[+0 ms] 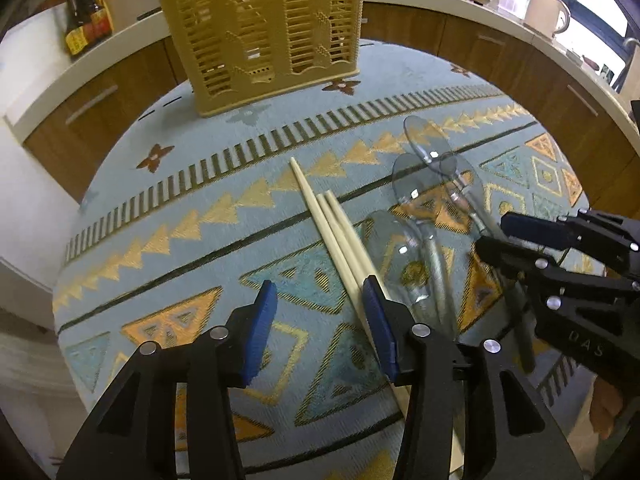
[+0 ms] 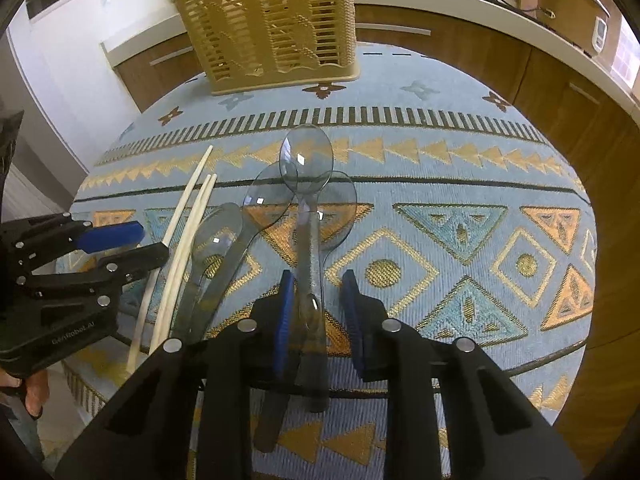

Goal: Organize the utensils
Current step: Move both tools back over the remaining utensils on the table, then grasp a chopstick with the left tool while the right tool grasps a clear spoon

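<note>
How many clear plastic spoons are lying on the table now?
4. One spoon reaches farthest toward the basket; two partly under it; the fourth beside the chopsticks. Overlaps could hide another.

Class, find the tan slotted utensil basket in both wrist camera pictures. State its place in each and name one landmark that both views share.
Left wrist view: the tan slotted basket stands top centre, at the table's far edge.
Right wrist view: the basket stands top centre, slightly left.
Shared landmark: the three pale chopsticks lying on the patterned blue tablecloth.
</note>
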`<move>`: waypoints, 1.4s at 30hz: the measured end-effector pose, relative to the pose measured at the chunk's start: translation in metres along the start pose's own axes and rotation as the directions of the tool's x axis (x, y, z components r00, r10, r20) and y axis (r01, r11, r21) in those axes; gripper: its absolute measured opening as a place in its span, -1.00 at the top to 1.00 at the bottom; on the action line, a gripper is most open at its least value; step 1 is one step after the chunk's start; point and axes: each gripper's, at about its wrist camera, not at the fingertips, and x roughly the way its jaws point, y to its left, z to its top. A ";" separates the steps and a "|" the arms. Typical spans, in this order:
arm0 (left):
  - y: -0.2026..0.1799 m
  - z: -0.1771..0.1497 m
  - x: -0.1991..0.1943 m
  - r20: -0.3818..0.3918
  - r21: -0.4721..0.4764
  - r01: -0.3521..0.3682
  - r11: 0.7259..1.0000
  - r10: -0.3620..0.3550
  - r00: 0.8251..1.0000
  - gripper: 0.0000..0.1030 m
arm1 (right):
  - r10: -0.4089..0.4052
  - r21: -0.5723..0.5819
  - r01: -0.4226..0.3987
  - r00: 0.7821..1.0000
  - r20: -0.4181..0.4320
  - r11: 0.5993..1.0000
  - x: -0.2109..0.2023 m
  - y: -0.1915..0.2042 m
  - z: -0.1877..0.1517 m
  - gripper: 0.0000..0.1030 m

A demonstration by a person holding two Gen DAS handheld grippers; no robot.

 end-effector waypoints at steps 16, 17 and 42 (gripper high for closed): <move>0.000 0.003 0.000 -0.002 -0.004 0.013 1.000 -0.013 1.000 0.92 | 0.058 0.040 -0.061 0.996 0.065 0.997 -0.029 -0.019 0.005 0.80; 0.004 0.003 -0.002 0.013 -0.023 0.030 0.999 -0.030 0.999 0.92 | 0.047 0.044 -0.050 0.996 0.072 0.998 -0.031 -0.022 0.007 0.80; 0.075 0.014 0.004 0.023 -0.183 0.055 0.981 -0.052 0.998 0.73 | 0.002 0.083 0.010 0.989 -0.145 0.996 0.005 -0.074 0.035 0.63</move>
